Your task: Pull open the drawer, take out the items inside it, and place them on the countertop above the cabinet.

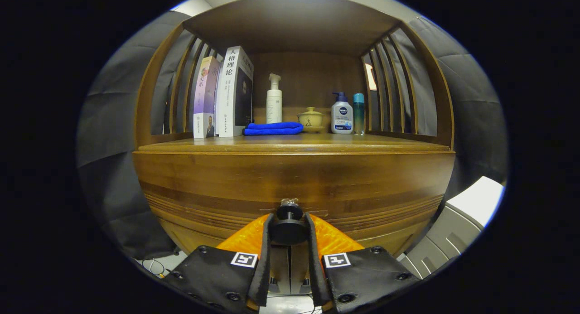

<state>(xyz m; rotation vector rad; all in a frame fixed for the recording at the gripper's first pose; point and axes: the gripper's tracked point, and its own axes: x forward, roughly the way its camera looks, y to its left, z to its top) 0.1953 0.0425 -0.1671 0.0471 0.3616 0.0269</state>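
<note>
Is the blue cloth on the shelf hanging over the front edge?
No, the folded blue cloth lies flat on the shelf, well back from its front edge, beside the books.

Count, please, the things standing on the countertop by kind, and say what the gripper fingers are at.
Books: 2
Bottles: 3
Blue cloth: 1
Lidded cup: 1
Total: 7
The gripper is shut on the drawer knob.

The gripper [289, 223] fingers are closing around the drawer knob [289, 227], hiding its sides; firm contact is unclear. The drawer [226, 191] front is concealing its contents.
</note>
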